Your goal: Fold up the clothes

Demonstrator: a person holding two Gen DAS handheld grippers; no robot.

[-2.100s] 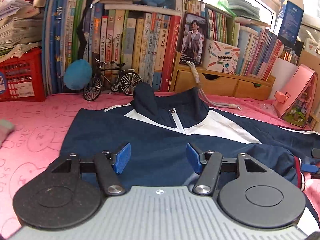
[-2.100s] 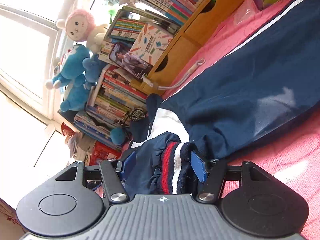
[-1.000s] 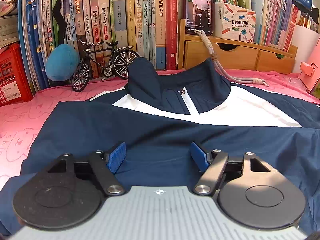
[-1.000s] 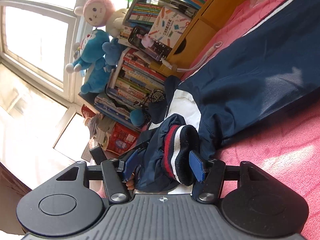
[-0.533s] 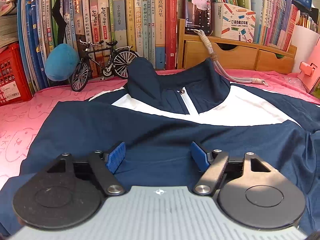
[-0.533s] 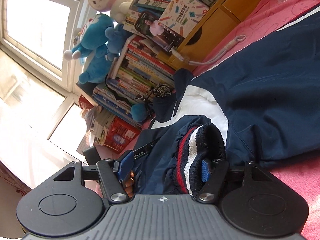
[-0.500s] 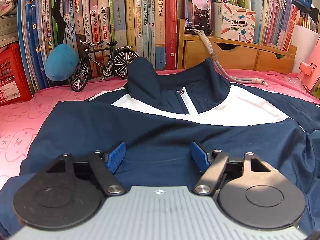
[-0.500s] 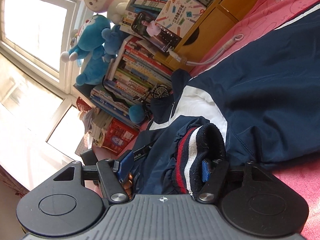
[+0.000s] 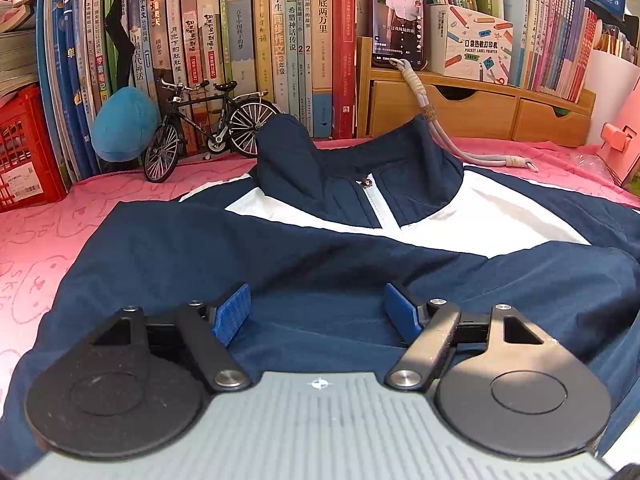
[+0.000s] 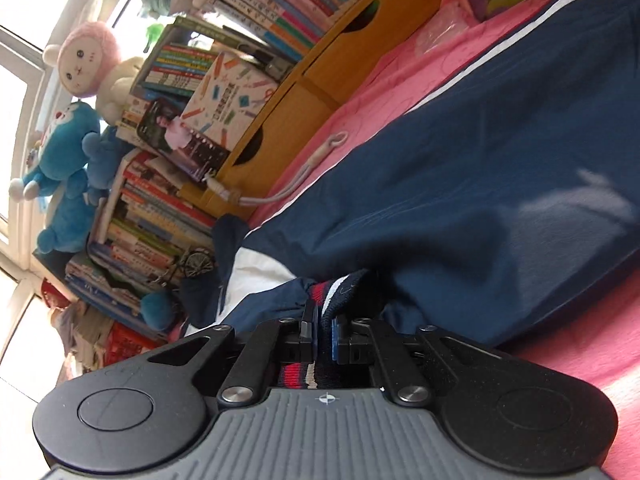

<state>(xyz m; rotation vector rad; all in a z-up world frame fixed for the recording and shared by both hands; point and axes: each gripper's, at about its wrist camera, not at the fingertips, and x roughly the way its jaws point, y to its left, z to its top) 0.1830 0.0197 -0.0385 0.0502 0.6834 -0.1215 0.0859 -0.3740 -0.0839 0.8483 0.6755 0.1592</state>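
Jacket (image 9: 320, 264), navy with white chest panels, spread flat on pink cloth (image 9: 48, 232), collar toward far row of books (image 9: 240, 40) and toy bicycle (image 9: 208, 124). Left gripper (image 9: 318, 310) low over near part of jacket, jaws wide apart, nothing between blue pads, only fabric lying beneath. Right gripper (image 10: 323, 334) at near right edge, jaws clamped tight on striped cuff (image 10: 332, 288) of sleeve, red, white and navy ribbing pinched between pads

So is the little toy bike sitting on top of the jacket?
No, the toy bike stands on the pink cloth in front of the books, behind and apart from the navy jacket.
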